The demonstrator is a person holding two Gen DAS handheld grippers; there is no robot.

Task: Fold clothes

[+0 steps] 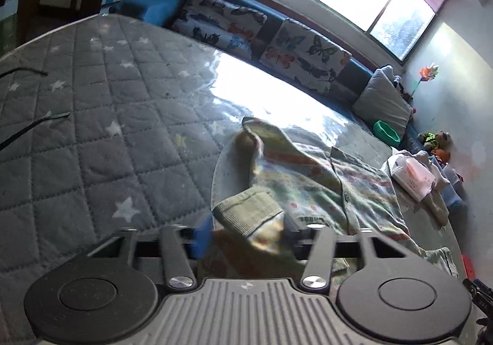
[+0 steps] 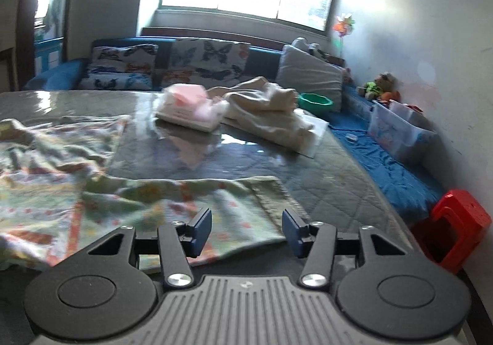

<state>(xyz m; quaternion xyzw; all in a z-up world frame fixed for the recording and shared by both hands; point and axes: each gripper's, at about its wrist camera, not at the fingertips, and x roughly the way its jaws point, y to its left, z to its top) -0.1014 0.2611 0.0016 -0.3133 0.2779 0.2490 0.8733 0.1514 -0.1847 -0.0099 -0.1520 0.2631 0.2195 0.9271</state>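
While both grippers hang low over the quilted mattress, the views read as follows.

Left wrist view:
- left gripper [image 1: 246, 237]: a ribbed green cuff and sleeve of the garment lie between its fingers; the blue pad [image 1: 201, 234] on one side is blurred and the other is hidden by cloth, so I cannot tell whether they press on it.
- patterned shirt [image 1: 323, 181]: spread button-side up on the mattress [image 1: 92, 129], collar toward the window, one sleeve drawn back to the gripper.
- tissue pack [image 1: 411, 175]: just beyond the shirt.

Right wrist view:
- right gripper [image 2: 247, 232]: jaws spread, pads apart and clear of the fabric, hovering over the hem.
- patterned shirt [image 2: 92, 184]: spread across the near left of the mattress [image 2: 339, 178].
- cream cloth [image 2: 271, 110]: bundled farther back, beside the tissue pack [image 2: 191, 107].
- red stool [image 2: 453, 224]: off the bed's right edge.
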